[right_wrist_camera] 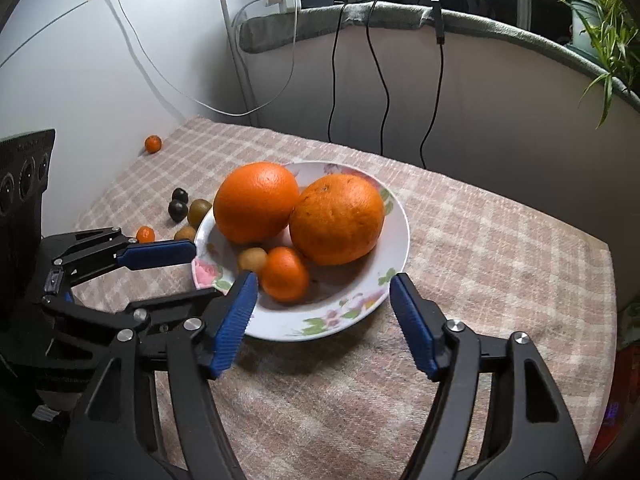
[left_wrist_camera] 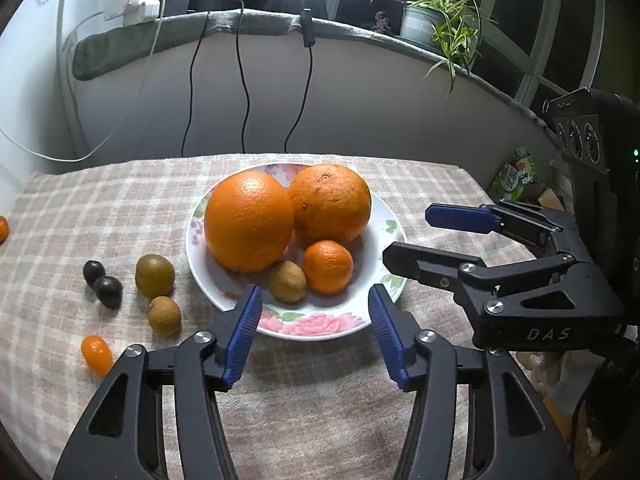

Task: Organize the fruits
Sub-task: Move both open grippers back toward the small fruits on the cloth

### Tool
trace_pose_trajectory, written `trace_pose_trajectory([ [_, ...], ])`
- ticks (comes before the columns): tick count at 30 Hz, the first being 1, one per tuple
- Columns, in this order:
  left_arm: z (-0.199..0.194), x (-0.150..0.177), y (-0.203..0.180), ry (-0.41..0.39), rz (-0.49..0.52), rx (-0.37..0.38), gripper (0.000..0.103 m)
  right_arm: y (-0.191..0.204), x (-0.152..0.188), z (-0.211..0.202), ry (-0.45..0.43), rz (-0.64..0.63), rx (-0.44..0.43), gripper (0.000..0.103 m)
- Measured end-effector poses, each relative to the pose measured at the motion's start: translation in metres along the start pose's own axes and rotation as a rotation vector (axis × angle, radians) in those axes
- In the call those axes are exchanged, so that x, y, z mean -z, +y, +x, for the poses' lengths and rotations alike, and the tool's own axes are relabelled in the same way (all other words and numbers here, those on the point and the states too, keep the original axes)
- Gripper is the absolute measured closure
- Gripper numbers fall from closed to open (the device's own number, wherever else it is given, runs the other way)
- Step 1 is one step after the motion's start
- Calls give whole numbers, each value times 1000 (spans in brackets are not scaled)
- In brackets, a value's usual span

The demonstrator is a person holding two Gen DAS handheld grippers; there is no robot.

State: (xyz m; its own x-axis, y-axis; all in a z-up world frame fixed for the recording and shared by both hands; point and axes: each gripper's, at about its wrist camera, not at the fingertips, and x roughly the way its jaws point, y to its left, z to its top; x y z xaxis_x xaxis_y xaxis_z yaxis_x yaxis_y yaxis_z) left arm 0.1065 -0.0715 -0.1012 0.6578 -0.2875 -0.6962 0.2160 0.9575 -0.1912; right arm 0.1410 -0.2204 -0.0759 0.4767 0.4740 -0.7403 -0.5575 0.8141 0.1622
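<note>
Grey wall w/ hanging cables, dark windows, potted plant on ledge, checked tablecloth.

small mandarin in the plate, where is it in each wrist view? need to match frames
Left wrist: small mandarin sits right of centre, at the front of the floral plate, below the right big orange.
Right wrist: small mandarin sits left of centre, beside this gripper's left fingertip.
Shared landmark: the brownish small fruit touching the mandarin's left side in both views.
</note>
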Motion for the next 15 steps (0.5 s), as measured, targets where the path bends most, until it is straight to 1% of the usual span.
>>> trace_pose_trajectory([
  [1,-1,0,0,-1,-1,-1,48,0,-1,-1,-2,1,3,30],
  [3,-2,0,1,-4,-3,-5,43,1,-2,-2,-4,-1,8,30],
  [7,-6,1,3,-12,-4,-7,42,2,-3,-5,-11,2,14,26],
  [9,-8,2,4,-16,-5,-11,40,3,-4,-6,-16,3,16,25],
  [15,-17,5,8,-31,-12,-19,40,8,-9,-9,-26,6,-8,24],
])
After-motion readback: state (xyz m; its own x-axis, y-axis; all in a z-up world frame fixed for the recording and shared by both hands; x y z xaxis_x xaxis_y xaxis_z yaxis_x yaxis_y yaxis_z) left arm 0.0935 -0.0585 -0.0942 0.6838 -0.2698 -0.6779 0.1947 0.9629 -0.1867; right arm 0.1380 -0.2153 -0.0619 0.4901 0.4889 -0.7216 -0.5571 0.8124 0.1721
